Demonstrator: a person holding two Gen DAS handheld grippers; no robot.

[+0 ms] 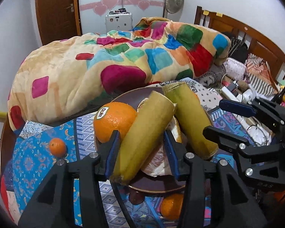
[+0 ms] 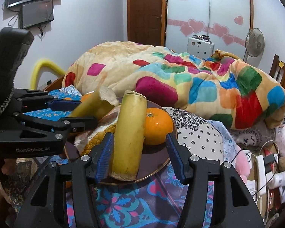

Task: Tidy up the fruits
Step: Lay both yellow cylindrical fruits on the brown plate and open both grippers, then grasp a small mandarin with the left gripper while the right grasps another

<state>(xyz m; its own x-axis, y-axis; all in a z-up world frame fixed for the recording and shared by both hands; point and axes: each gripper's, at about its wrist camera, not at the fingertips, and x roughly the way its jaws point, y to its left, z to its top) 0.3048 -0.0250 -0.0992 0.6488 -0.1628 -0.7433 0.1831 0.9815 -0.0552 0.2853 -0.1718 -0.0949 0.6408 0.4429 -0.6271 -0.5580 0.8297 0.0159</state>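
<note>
jaws spread on both: left gripper (image 1: 142, 148) straddles one yellow-green cane stalk (image 1: 142, 142), right gripper (image 2: 139, 152) the other (image 2: 130, 133), on brown plate (image 2: 152, 172). withdraw straight back, don't nudge stalks.

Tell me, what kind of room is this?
Most likely a bedroom. There is a bed with a wooden headboard and a big colourful blanket heaped on it, plus a wardrobe with pink hearts beside a wooden door.

Two cane pieces (image 1: 148, 133) lie on the plate (image 1: 153, 189), orange (image 1: 114, 122) left.
</note>
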